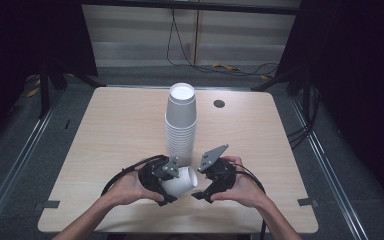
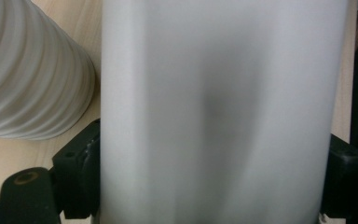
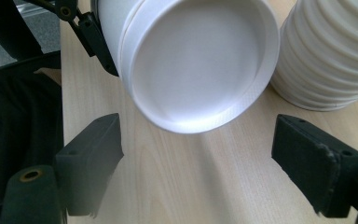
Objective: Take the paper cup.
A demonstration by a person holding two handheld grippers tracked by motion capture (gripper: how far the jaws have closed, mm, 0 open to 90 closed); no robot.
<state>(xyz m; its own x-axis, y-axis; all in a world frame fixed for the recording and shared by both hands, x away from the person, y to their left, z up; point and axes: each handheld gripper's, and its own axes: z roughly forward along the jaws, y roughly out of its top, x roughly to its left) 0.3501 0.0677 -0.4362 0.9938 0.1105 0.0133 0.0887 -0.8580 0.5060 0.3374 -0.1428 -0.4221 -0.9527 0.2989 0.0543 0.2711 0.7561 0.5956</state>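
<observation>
High view: the left gripper [image 1: 172, 181] lies sideways near the table's [image 1: 105, 130] front edge, squeezing a white cup [image 1: 181, 181] just before the cup stack [image 1: 181, 120]. The right gripper [image 1: 205, 181] faces it, jaws wide, holding nothing.

The left gripper [image 1: 172, 181] is clamped on a cup near the table's front edge; the right gripper [image 1: 204, 187] (jaws spread wide) faces it.
</observation>
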